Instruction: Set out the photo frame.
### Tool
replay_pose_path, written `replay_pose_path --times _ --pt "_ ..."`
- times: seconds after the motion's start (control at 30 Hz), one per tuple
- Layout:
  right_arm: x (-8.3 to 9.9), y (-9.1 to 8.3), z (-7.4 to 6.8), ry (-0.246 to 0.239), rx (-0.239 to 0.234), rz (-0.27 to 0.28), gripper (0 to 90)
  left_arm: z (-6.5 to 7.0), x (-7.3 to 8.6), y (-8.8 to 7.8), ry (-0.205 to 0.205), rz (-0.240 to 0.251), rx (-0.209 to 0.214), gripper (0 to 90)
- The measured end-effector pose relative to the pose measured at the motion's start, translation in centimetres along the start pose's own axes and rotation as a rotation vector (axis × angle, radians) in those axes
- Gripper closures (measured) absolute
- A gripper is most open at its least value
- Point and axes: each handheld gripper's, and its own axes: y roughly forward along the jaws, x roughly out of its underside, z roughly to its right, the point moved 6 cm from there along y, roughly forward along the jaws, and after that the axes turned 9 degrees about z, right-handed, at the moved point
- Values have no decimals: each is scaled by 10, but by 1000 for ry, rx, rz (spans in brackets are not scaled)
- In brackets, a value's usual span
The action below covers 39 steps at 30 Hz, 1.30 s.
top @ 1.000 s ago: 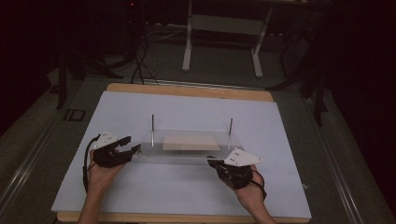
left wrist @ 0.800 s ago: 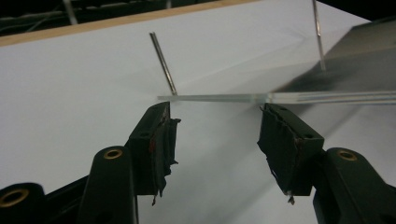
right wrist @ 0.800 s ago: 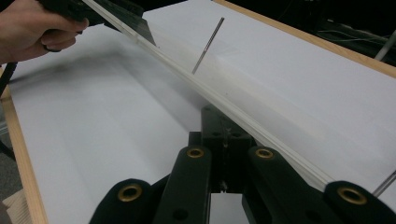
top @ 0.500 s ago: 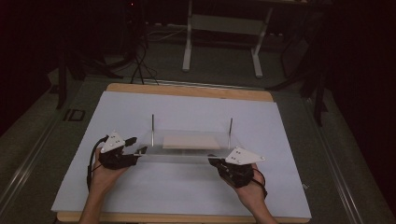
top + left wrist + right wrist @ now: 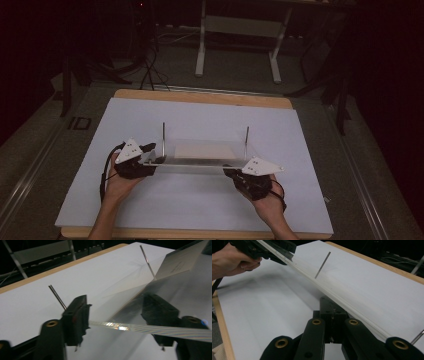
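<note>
A clear plastic sheet (image 5: pixel 200 161) hangs level just above the white board (image 5: pixel 200 200), between two upright metal pins (image 5: pixel 163 135) (image 5: pixel 247 137). My right gripper (image 5: pixel 229 171) is shut on the sheet's near right corner; in the right gripper view the closed jaws (image 5: pixel 332 307) pinch the sheet's edge (image 5: pixel 307 268). My left gripper (image 5: pixel 150 159) is at the near left corner. Its jaws have just been opening and stand wide apart (image 5: pixel 117 312), with the sheet's edge (image 5: pixel 140 327) between them, no pad pressing on it. A pale card (image 5: pixel 205 149) lies under the sheet.
The white board rests on a wooden tabletop (image 5: pixel 200 96). Beyond the table are a metal stand (image 5: pixel 237 30) and cables on the dark floor. In the right gripper view, the person's hand (image 5: pixel 229 260) holds the left gripper at the sheet's far end.
The left hand and its gripper have shifted to the right, closer to the sheet's corner. The right hand and the sheet have stayed where they were.
</note>
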Motion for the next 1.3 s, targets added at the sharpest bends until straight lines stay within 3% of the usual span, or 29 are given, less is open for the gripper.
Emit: replay_pose_path --times 0.17,0.43,0.63,0.8,0.87,1.0,1.3 --pt "-1 -2 3 -1 4 4 900 0 -2 1 11 3 -17 405" --pt "-1 -6 10 -2 28 7 846 -3 -7 2 -7 -11 -20 411" --pt "2 -9 17 -10 57 4 802 -7 -13 5 -36 7 -37 417" --pt "7 -13 28 -11 105 0 744 -9 -16 6 -41 12 -44 422" --pt "10 -15 39 4 144 0 722 -10 -17 6 -47 15 -47 423" --pt "14 -17 52 17 177 -7 697 -12 -19 8 -60 20 -52 423" --pt "23 -23 69 32 197 -26 656 -16 -24 11 -78 29 -65 424"
